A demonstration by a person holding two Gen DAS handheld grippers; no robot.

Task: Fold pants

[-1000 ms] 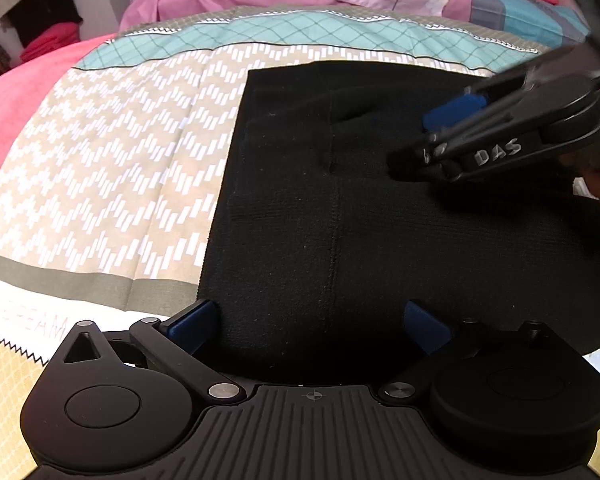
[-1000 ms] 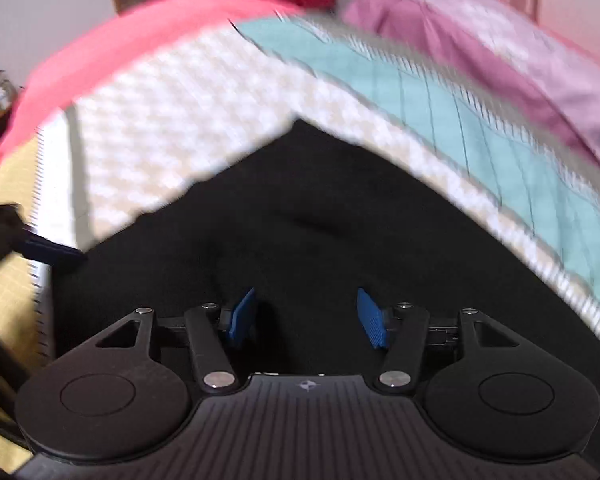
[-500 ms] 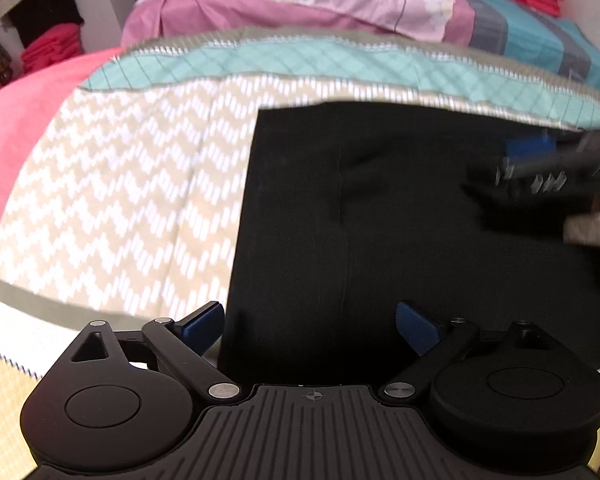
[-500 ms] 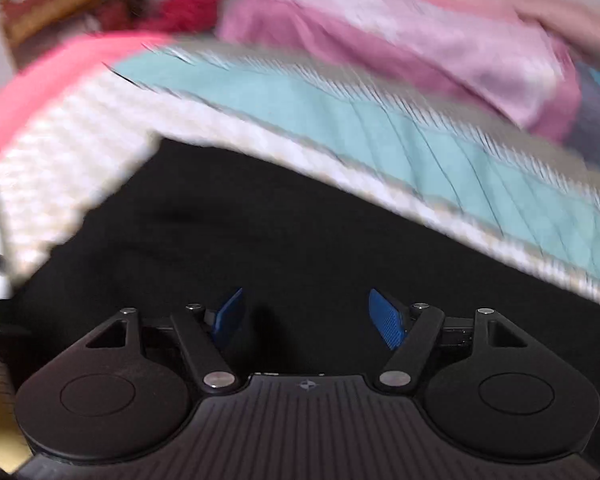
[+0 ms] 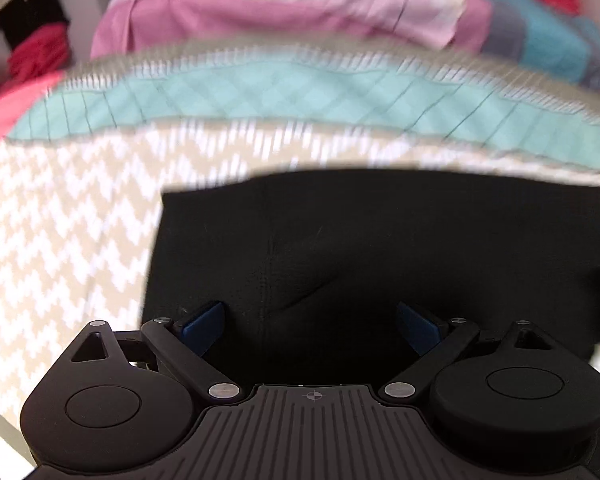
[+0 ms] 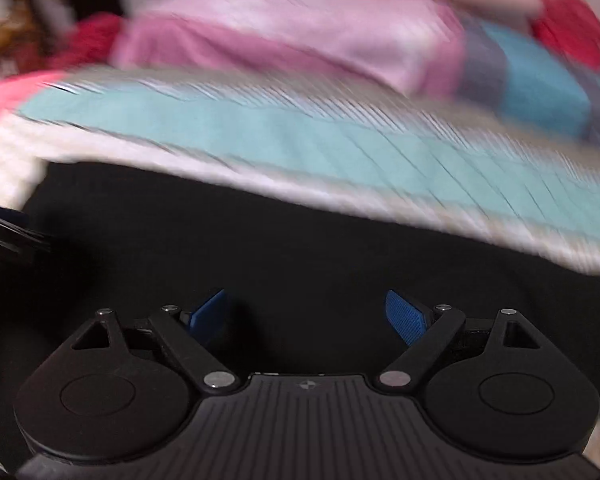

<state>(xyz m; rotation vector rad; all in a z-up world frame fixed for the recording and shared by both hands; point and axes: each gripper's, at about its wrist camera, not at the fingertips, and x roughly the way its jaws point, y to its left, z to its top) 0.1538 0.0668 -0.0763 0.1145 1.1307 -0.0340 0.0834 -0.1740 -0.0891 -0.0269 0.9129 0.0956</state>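
Black pants (image 5: 380,240): lie flat on the bed's patterned quilt (image 5: 60,220), one squared corner at the upper left of the left wrist view, a vertical seam and a soft crease near the middle.

Left gripper (image 5: 310,326): fingers (image 5: 202,322) spread wide over the pants, the cloth below and ahead of the blue pads, nothing clamped between them. Whether the pads touch the fabric cannot be told.

Right gripper (image 6: 306,316): fingers (image 6: 406,316) wide apart, having just been opening; only the flat black cloth shows in the gap, none of it pinched.

Hard to read: both views are smeared by motion, the quilt's chevrons and teal band (image 6: 300,136) blurred. The pants run off the right and lower edges of both views, so their full outline is unseen. A dark part of the other gripper shows at the left edge of the right wrist view.

Behind: a pink pillow (image 5: 280,8) and a blue-and-grey striped one (image 6: 540,76) at the bed's head.
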